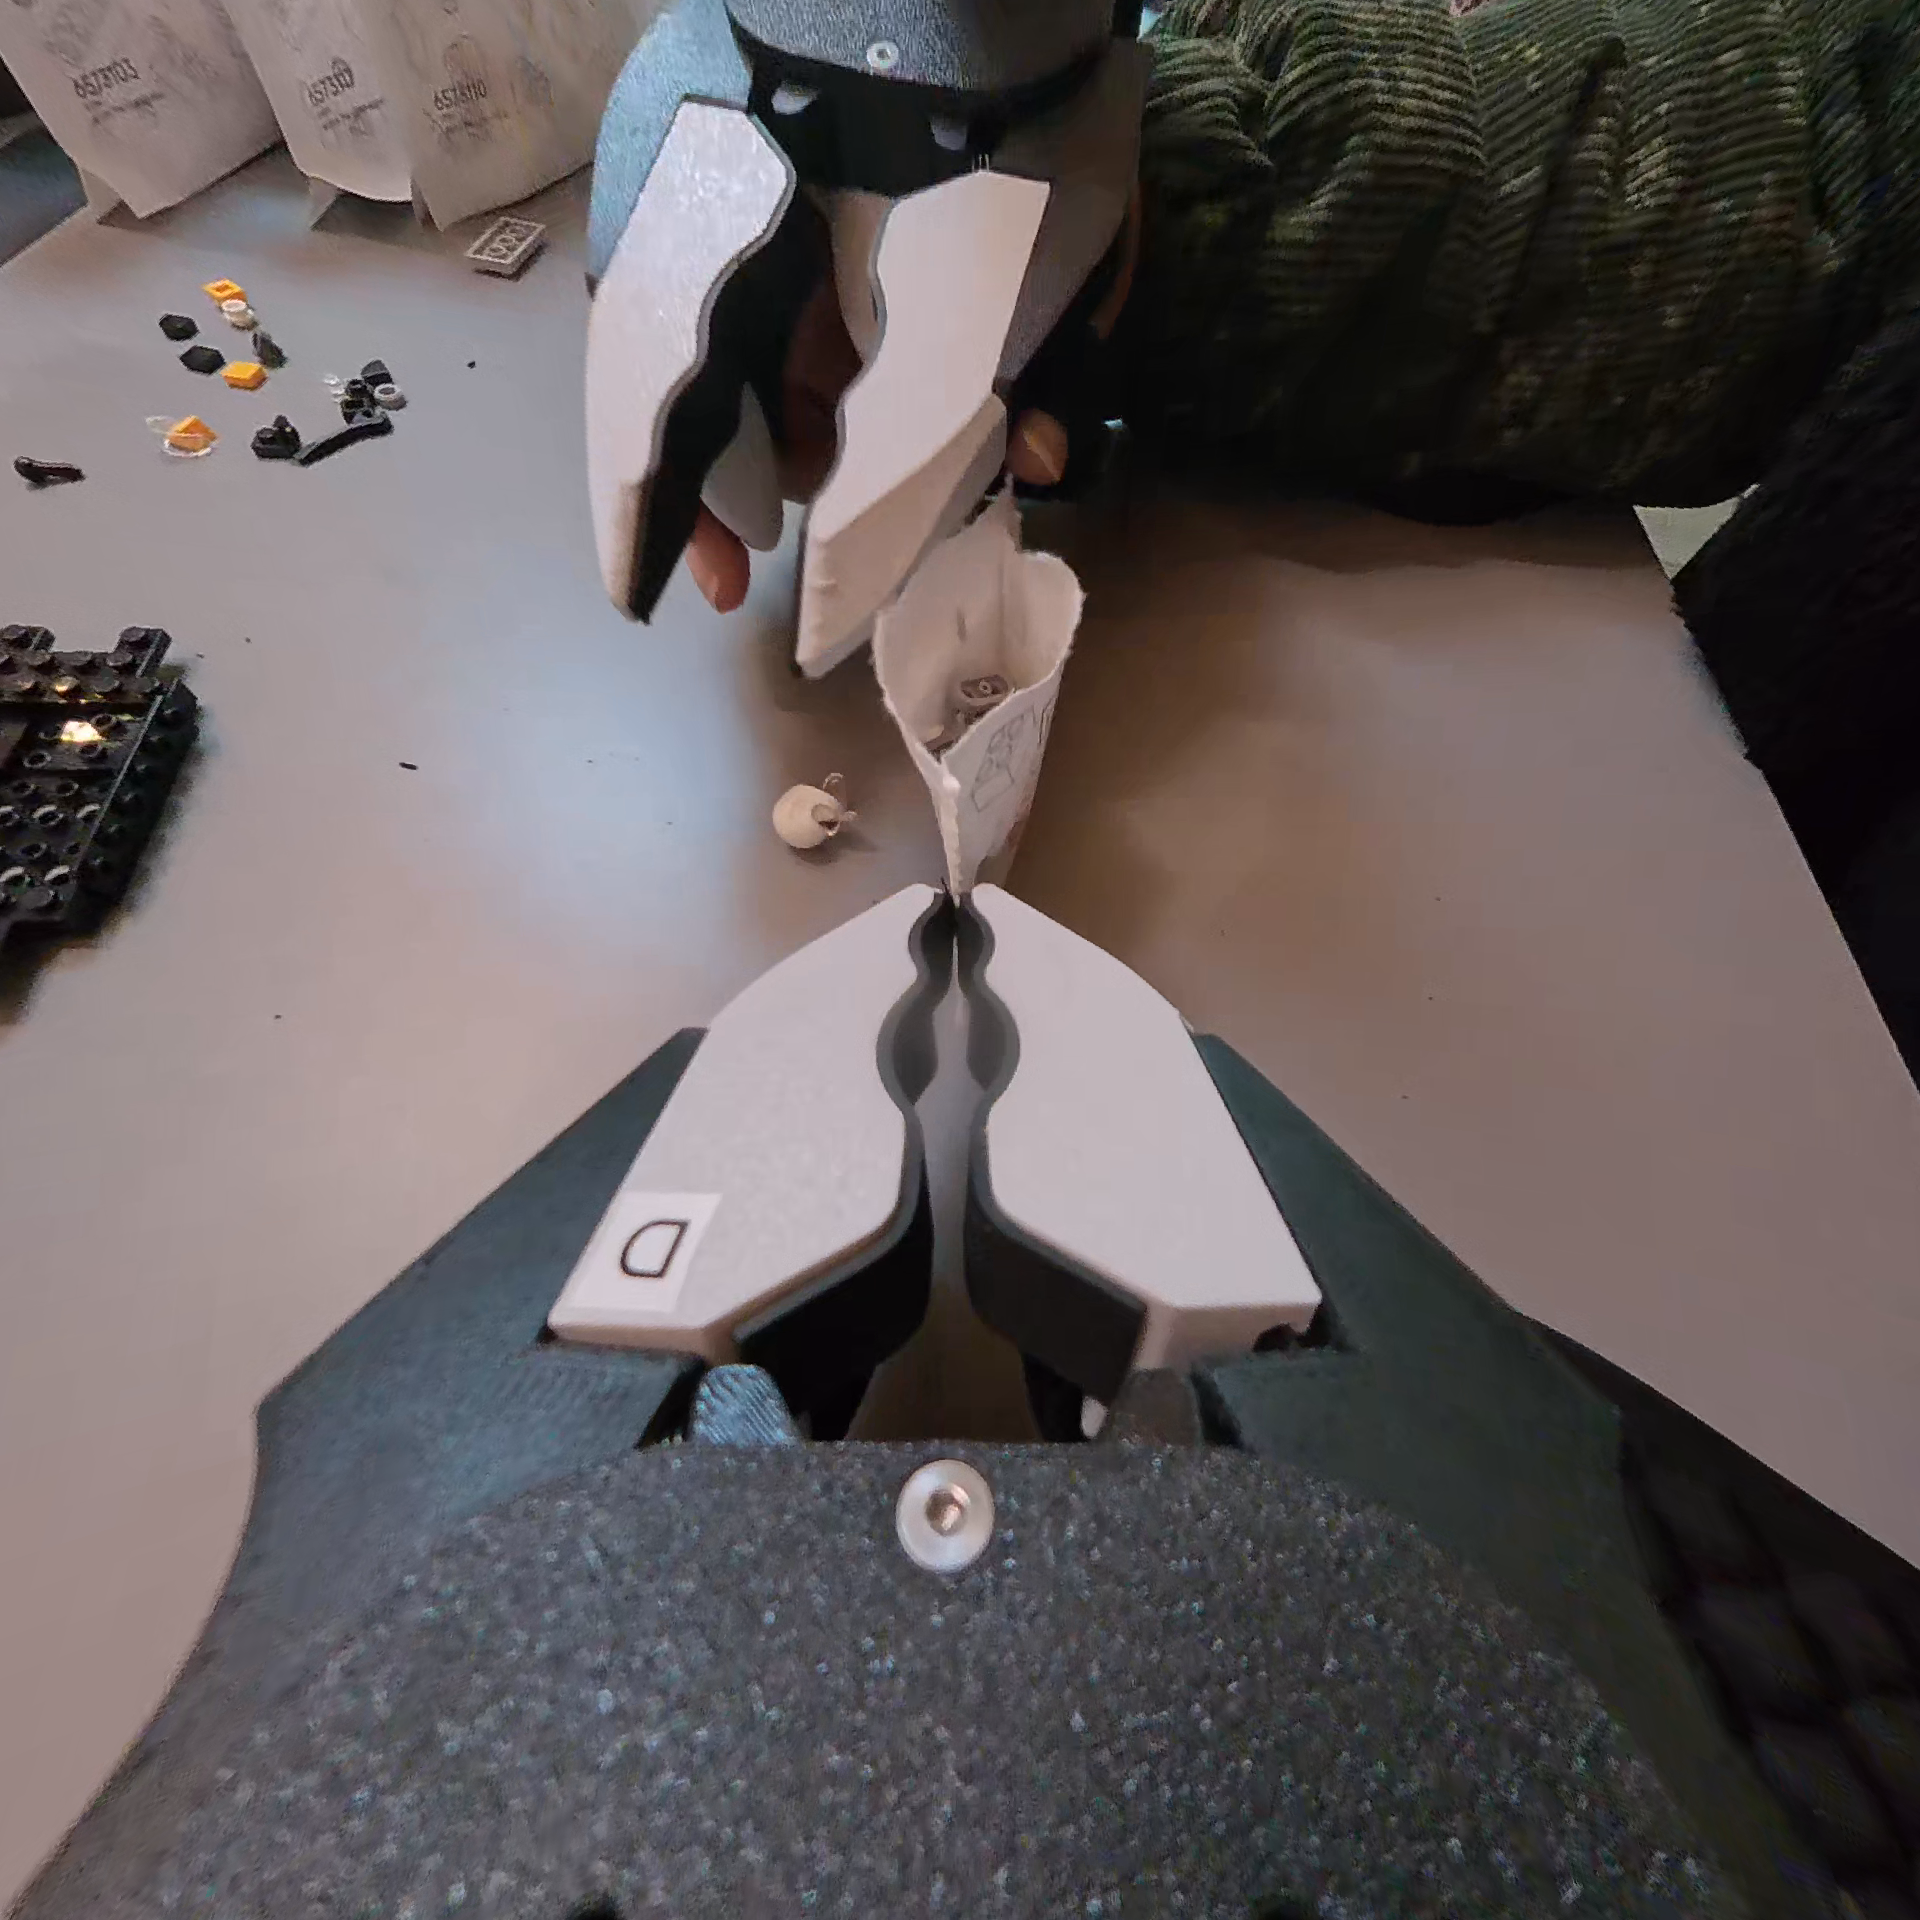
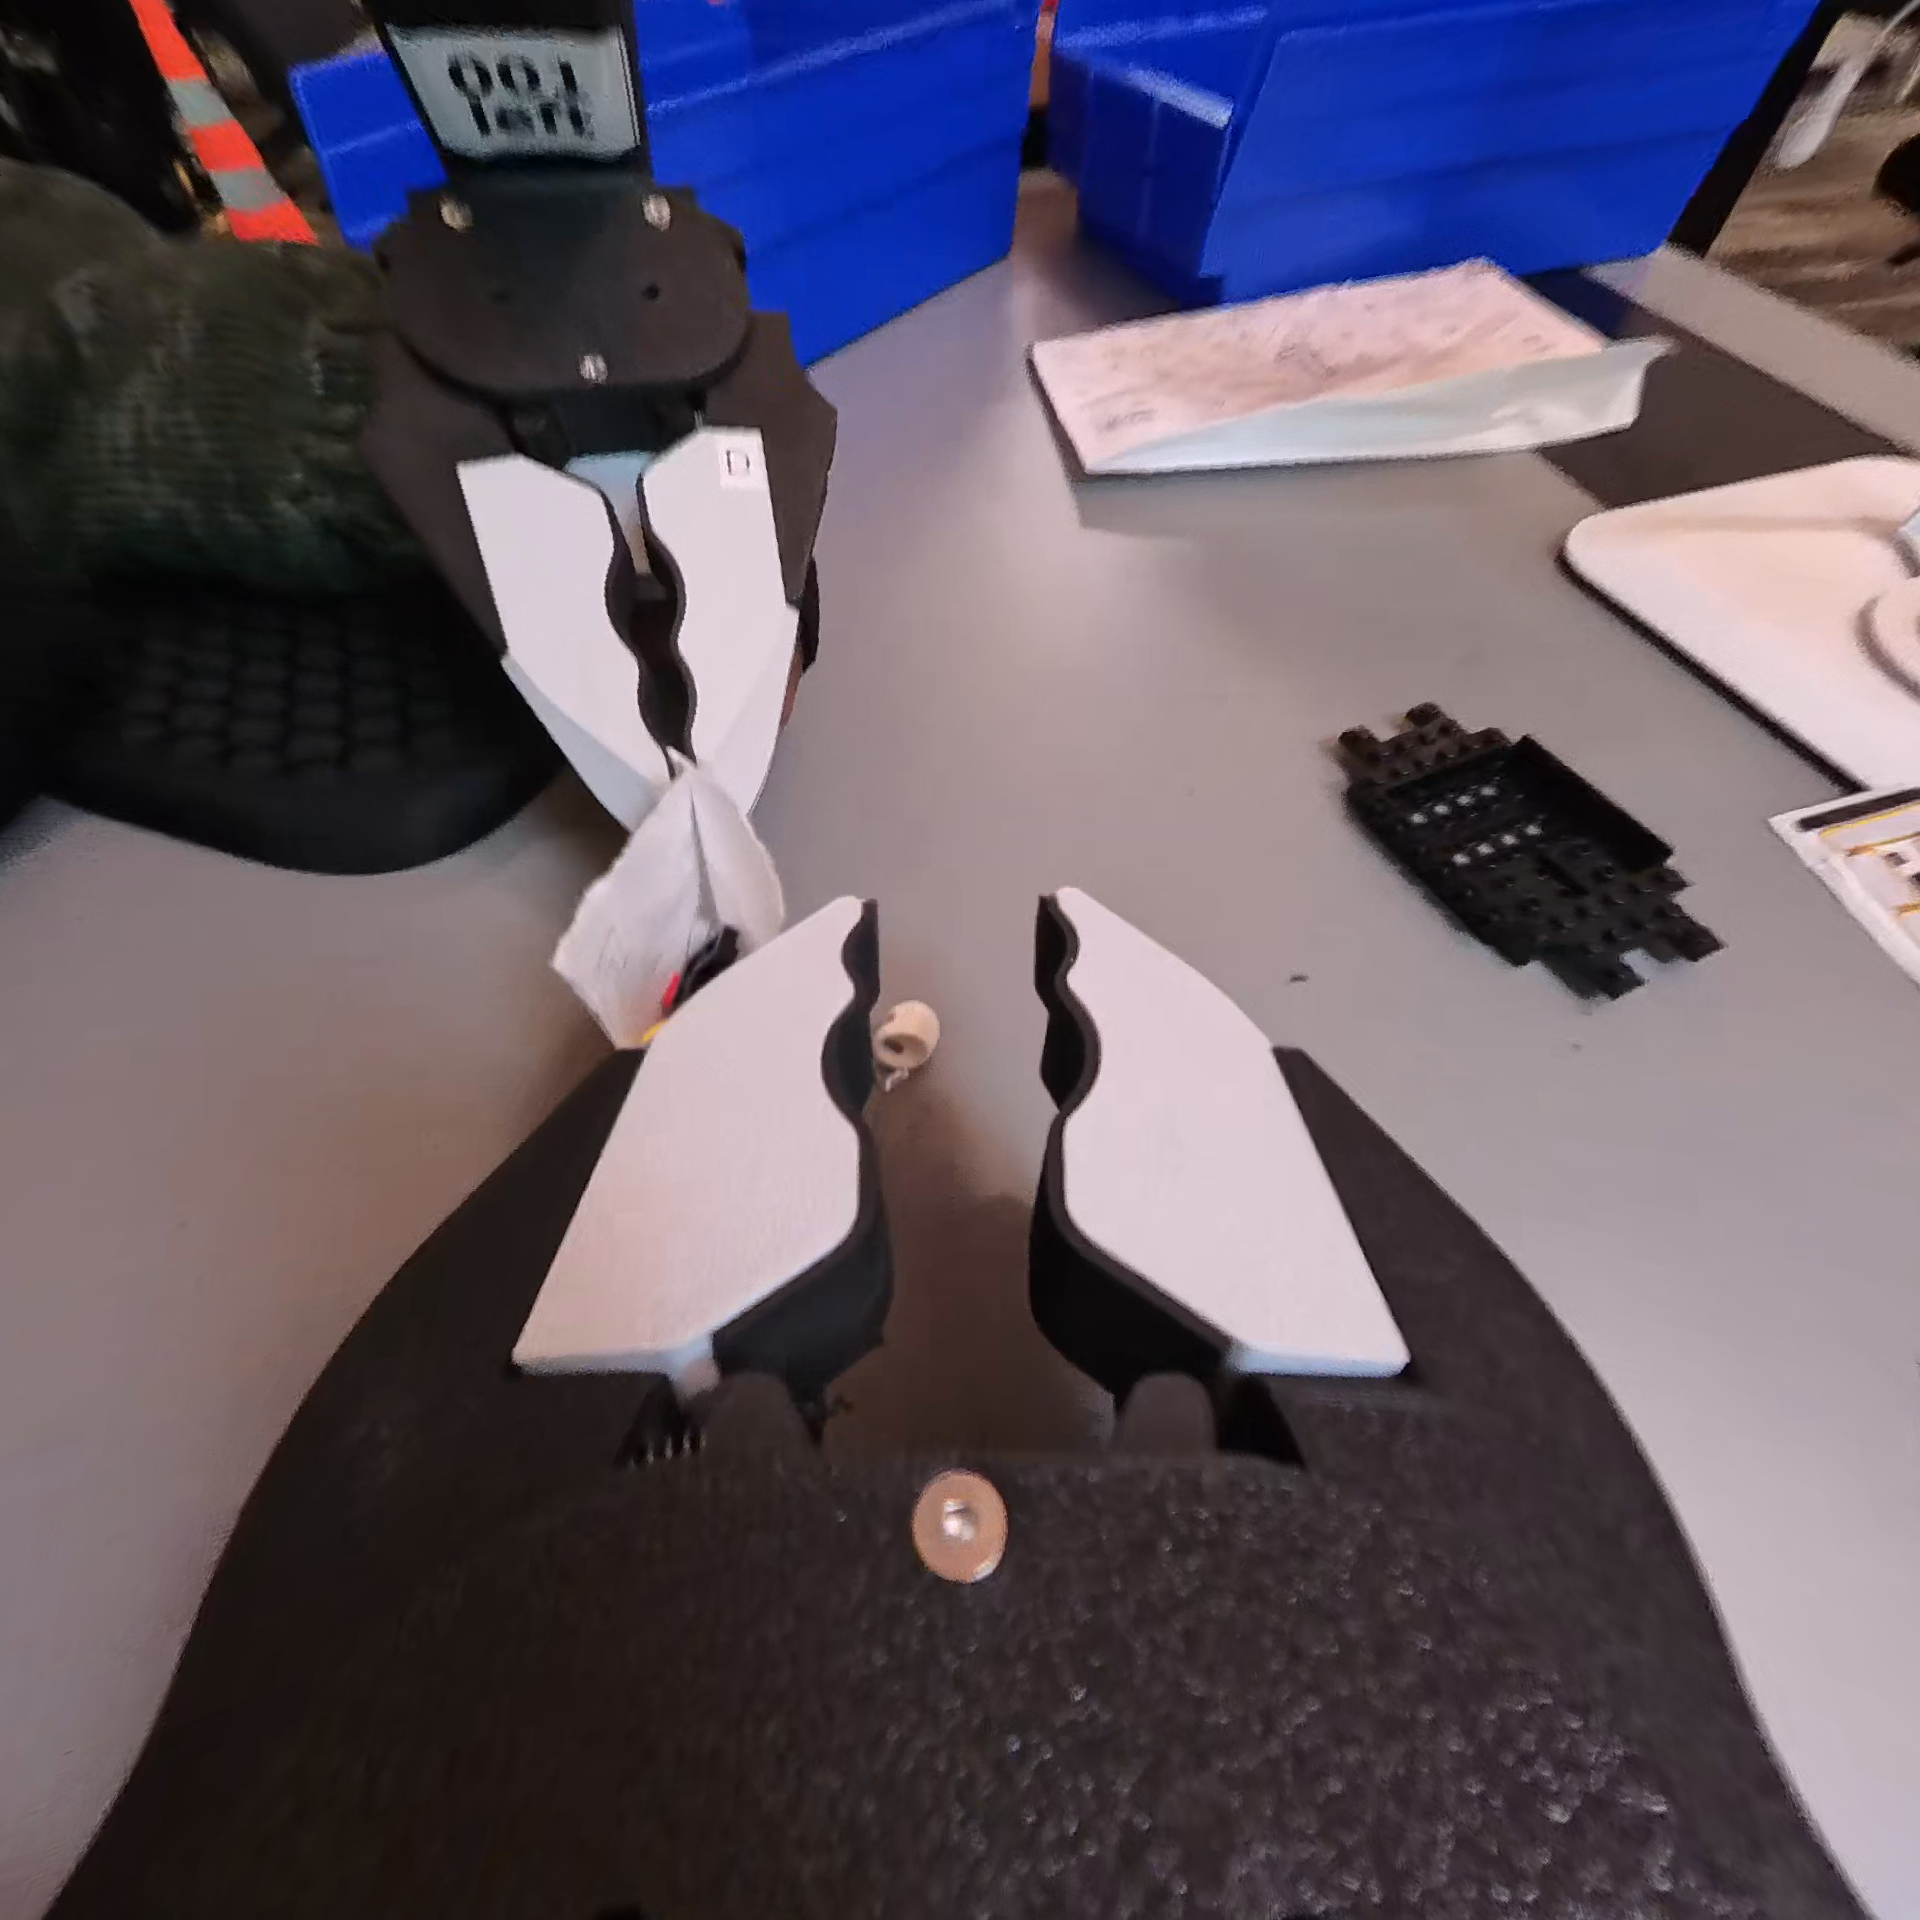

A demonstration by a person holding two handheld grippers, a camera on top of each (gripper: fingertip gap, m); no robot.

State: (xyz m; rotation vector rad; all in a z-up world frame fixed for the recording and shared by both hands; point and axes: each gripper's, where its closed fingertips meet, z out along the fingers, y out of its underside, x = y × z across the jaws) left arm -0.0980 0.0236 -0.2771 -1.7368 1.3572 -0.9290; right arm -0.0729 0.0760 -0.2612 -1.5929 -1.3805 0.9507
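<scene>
Paper bag hangs pinched in left gripper, right gripper agape.

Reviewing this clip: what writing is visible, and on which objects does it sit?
I don't transcribe writing; these bear it:
White sticker on the left gripper.
Standing paper bags, printed.
Small paper bag in the left gripper: drawing, blurred.
Grey tag above the left gripper.
Leaflet: too blurred.

Between the tongs hangs a small white paper bag, torn and fibrous at its edge. The grey table looks smooth and matt. A ribbed green knit sleeve lies beyond.
</scene>
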